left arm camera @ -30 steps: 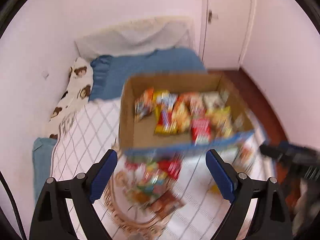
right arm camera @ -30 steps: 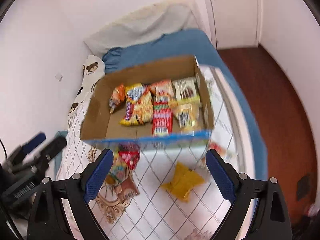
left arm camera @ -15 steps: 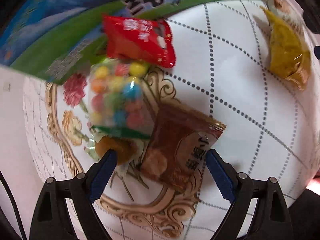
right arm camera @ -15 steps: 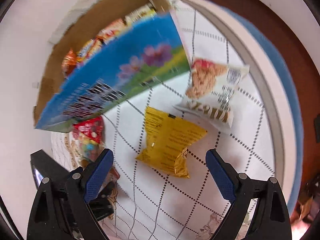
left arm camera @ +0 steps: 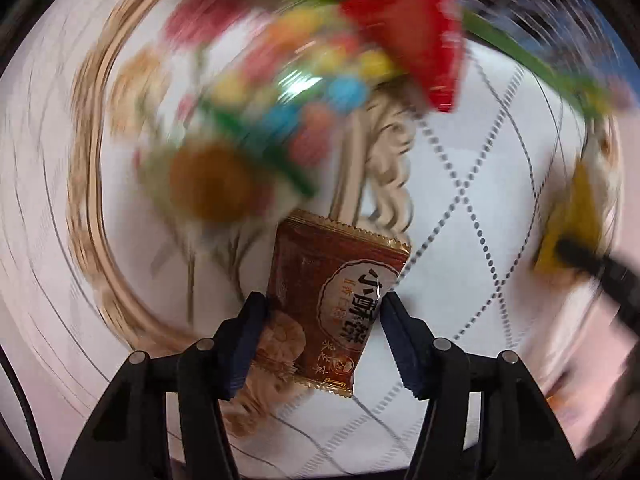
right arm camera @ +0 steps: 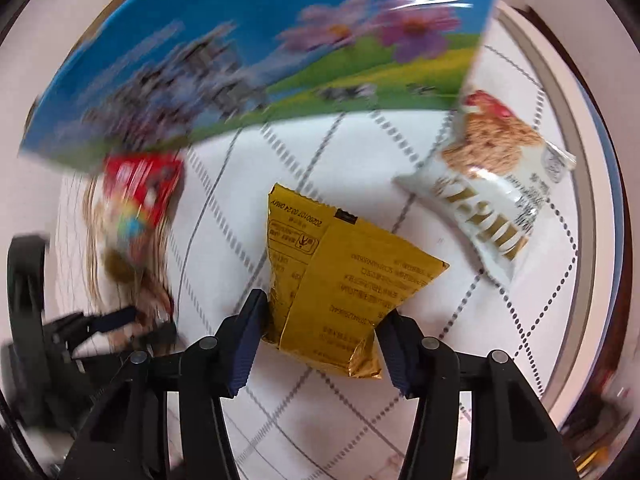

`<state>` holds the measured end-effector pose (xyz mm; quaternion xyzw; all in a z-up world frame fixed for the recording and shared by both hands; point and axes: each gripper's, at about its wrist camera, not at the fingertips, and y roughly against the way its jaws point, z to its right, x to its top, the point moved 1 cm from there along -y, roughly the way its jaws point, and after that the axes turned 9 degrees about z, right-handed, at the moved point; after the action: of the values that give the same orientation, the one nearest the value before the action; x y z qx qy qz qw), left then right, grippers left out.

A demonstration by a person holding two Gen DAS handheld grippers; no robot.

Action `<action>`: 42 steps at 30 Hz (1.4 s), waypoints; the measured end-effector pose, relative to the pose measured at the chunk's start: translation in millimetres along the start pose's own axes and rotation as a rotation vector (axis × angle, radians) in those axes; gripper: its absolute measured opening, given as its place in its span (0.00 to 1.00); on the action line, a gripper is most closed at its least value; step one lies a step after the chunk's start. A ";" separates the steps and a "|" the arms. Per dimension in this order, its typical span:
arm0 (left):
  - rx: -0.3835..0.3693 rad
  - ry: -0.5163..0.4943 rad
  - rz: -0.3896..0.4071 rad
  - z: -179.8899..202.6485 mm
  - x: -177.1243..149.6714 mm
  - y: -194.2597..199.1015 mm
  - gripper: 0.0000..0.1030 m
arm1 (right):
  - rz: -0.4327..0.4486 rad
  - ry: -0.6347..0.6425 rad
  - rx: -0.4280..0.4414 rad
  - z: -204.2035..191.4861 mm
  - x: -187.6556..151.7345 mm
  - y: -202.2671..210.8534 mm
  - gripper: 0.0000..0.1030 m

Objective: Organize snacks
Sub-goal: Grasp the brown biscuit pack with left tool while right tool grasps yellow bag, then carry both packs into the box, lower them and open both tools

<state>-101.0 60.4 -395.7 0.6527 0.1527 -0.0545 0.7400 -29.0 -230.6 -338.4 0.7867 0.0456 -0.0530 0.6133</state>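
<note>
The left tool was clamped on a brown foil snack packet with Chinese lettering, its blue pads pressed to both edges above the white quilted bed cover. Beyond it lay a blurred clear bag of coloured candies and a red packet. To the right, the right tool was closed on the near end of a yellow foil snack packet on the cover. Far behind stood a blue flower-printed cardboard box; at far right, touching the box corner, lay a white packet with a hen picture.
</note>
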 end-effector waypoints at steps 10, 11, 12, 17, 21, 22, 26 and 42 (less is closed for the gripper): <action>-0.103 0.096 -0.061 -14.0 -28.6 -23.1 0.69 | -0.155 0.114 0.042 -13.5 -61.7 -6.4 0.57; -0.104 0.079 -0.065 -10.2 -29.3 -23.8 0.72 | -0.151 0.090 0.045 -11.8 -61.9 -8.1 0.59; -0.098 0.064 -0.067 -6.4 -31.0 -26.3 0.73 | -0.145 0.059 0.048 -9.8 -62.7 -9.8 0.60; -0.068 -0.020 -0.047 21.2 -23.2 -27.1 0.72 | -0.107 -0.030 0.039 1.9 -64.9 -8.7 0.62; -0.060 0.058 0.011 17.0 -38.3 -15.4 0.54 | -0.061 -0.030 0.020 6.3 -60.3 -1.1 0.52; -0.077 0.100 0.010 7.2 -40.3 -13.5 0.54 | -0.046 -0.006 0.004 2.4 -58.9 1.4 0.52; -0.108 0.171 0.013 -0.3 -40.0 -13.9 0.56 | -0.017 0.090 -0.042 -9.3 -58.1 7.9 0.51; -0.041 0.000 0.096 54.1 -47.7 10.7 0.53 | 0.011 0.029 0.013 -11.4 -62.8 4.5 0.46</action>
<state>-134.8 3.1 -366.0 0.6441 0.1225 -0.0158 0.7549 -90.3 -221.1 -322.6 0.7916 0.0498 -0.0383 0.6078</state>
